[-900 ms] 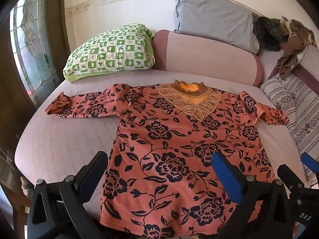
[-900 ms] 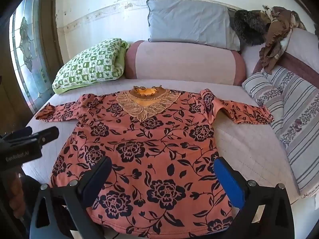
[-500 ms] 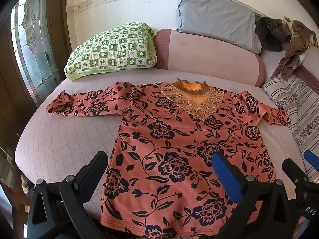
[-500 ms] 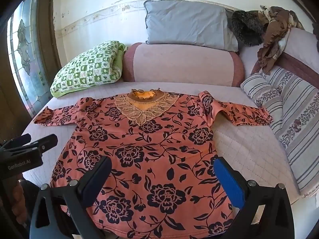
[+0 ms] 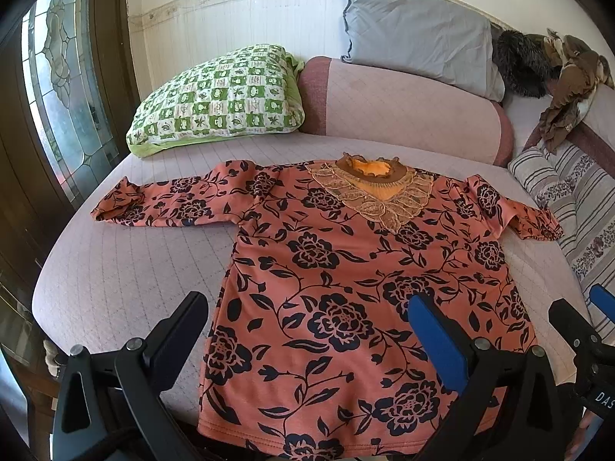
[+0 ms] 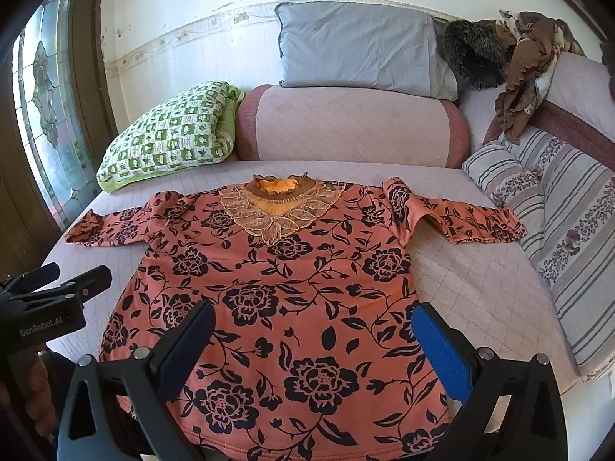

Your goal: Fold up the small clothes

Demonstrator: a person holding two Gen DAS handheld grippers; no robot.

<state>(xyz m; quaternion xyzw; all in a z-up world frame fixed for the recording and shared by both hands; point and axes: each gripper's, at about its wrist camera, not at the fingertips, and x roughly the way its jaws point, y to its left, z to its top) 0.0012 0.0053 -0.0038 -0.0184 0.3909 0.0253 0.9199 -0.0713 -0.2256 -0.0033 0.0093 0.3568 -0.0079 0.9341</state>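
An orange top with black flowers and a lace collar lies flat, face up, on the pink quilted bed, both sleeves spread out; it also shows in the right wrist view. My left gripper is open and empty, hovering above the hem on the garment's left side. My right gripper is open and empty above the hem on the right side. The left gripper's body shows at the left edge of the right wrist view. The right gripper's fingers show at the right edge of the left wrist view.
A green checked pillow, a pink bolster and a grey pillow line the back. Striped cushions and a pile of brown clothes lie at the right. A glazed door stands at the left.
Both grippers have drifted slightly back and to the left over the hem. The top has not moved; both stay open.
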